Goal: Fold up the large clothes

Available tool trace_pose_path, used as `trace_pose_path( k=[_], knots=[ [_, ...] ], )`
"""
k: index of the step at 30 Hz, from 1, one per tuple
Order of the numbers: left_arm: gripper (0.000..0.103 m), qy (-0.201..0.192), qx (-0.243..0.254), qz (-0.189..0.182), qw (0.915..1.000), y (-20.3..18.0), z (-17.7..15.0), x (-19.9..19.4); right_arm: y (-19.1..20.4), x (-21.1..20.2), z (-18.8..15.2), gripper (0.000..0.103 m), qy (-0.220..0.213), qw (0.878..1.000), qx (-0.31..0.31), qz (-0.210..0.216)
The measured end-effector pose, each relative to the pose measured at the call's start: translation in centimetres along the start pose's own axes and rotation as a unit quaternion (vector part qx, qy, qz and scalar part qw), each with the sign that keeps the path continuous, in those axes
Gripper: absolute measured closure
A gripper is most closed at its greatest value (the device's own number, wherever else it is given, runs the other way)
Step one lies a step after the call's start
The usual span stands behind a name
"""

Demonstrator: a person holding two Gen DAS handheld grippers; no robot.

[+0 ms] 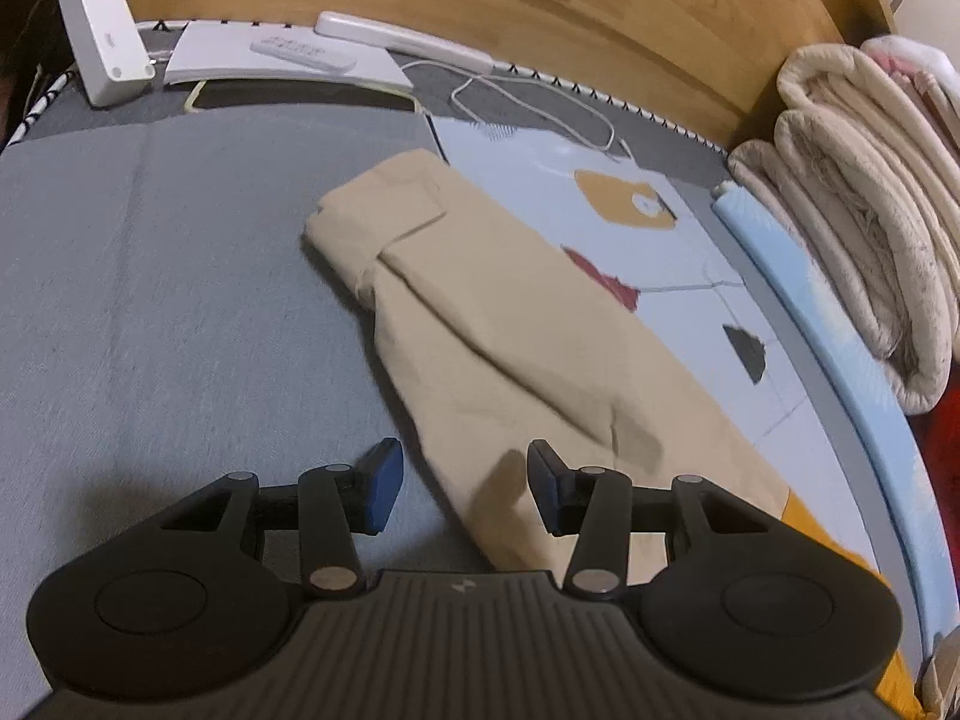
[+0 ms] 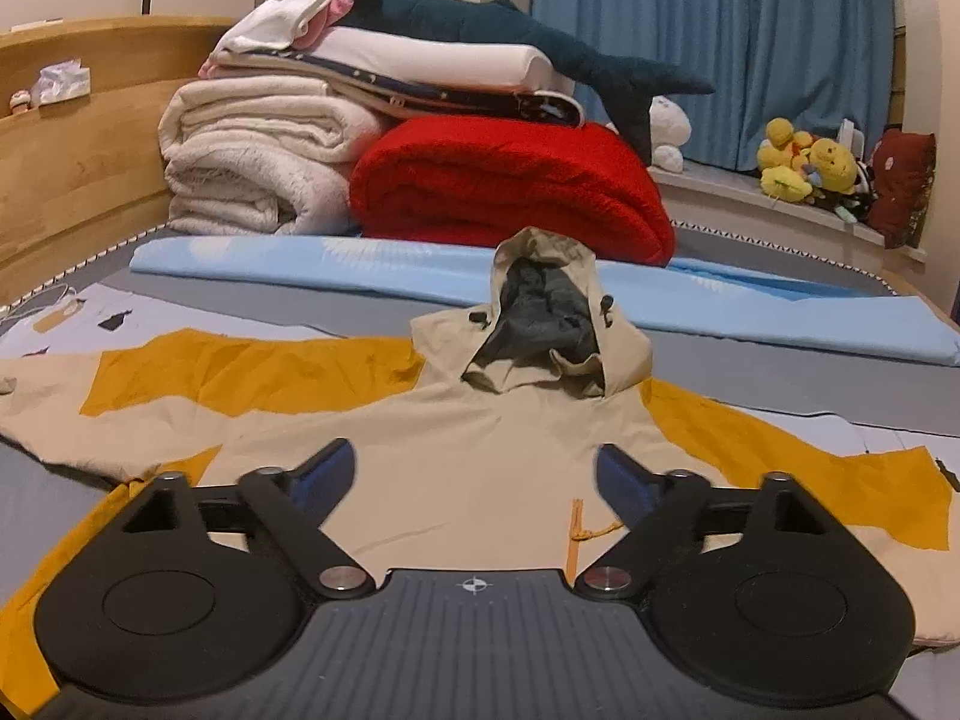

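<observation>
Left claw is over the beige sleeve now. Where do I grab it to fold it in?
Take the sleeve at its cuff, the free far end that lies flat on the grey sheet. Come from the sheet side, low, with one finger under the edge: there the cloth ends in a clean folded edge. The left claw stands open with nothing between the pads, over the sleeve's near end.

I see a beige jacket (image 2: 480, 450) with mustard-yellow panels; its hood (image 2: 540, 312) is lined dark grey. My grippers are black with blue pads (image 1: 384, 486). Beneath the jacket the bed cover (image 1: 150, 270) is plain grey, beside a pale blue sheet (image 1: 690, 252) printed with orange, red and dark grey shapes. Behind the hood lie a red blanket (image 2: 510, 192), cream blankets (image 2: 258, 156) and a dark teal plush shark (image 2: 510, 36), before a blue curtain (image 2: 720, 30).
</observation>
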State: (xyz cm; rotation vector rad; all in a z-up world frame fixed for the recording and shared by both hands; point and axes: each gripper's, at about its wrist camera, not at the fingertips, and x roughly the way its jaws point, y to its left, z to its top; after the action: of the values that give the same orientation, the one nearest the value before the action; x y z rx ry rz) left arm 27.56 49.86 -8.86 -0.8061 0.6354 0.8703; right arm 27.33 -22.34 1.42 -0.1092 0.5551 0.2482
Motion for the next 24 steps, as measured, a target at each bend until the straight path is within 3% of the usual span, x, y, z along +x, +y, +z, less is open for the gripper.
trace_pose_path(
  k=[2,4,5,6,10,13,15,18,21,23,24],
  knots=[
    [0.056,-0.003,-0.002,-0.003,1.0,0.2,0.3,0.2,-0.1,0.2,-0.1,0.027,0.003,1.0,0.007,0.002],
    [0.077,-0.007,-0.003,-0.002,1.0,0.4,0.5,0.3,-0.2,0.3,-0.2,0.028,-0.002,1.0,0.016,0.001],
    [0.093,-0.008,0.001,0.0,1.0,0.4,0.6,0.3,-0.3,0.3,-0.2,0.028,-0.007,1.0,0.02,0.002],
    [0.099,-0.013,0.003,0.005,0.9999,0.2,0.7,0.3,-0.3,0.3,-0.3,0.028,-0.011,1.0,0.019,-0.001],
    [0.103,-0.068,0.052,0.001,0.9963,-3.0,0.8,-2.5,-0.8,0.5,-0.4,0.027,-0.007,1.0,0.015,-0.02],
    [0.103,-0.124,0.122,-0.049,0.9836,-8.3,0.1,-7.0,-1.5,0.6,-0.1,0.027,0.009,0.999,0.022,-0.023],
    [0.103,-0.153,0.172,-0.106,0.9674,-12.5,-1.6,-10.7,-1.8,0.3,0.0,0.027,0.011,0.999,0.024,-0.03],
    [0.103,-0.165,0.244,-0.208,0.9327,-18.7,-6.8,-16.6,-2.5,-0.3,0.2,0.027,0.013,0.999,0.025,-0.04],
    [0.103,-0.14,0.317,-0.316,0.8832,-23.8,-14.3,-22.6,-3.6,-0.8,0.1,0.027,0.023,0.998,0.037,-0.048],
    [0.102,-0.086,0.359,-0.38,0.8484,-26.4,-19.9,-25.7,-4.5,-1.3,0.0,0.028,0.03,0.997,0.047,-0.052],
    [0.088,-0.038,0.381,-0.413,0.8266,-27.5,-22.7,-26.7,-4.9,-1.6,0.0,0.03,0.03,0.997,0.052,-0.052]
  ],
)
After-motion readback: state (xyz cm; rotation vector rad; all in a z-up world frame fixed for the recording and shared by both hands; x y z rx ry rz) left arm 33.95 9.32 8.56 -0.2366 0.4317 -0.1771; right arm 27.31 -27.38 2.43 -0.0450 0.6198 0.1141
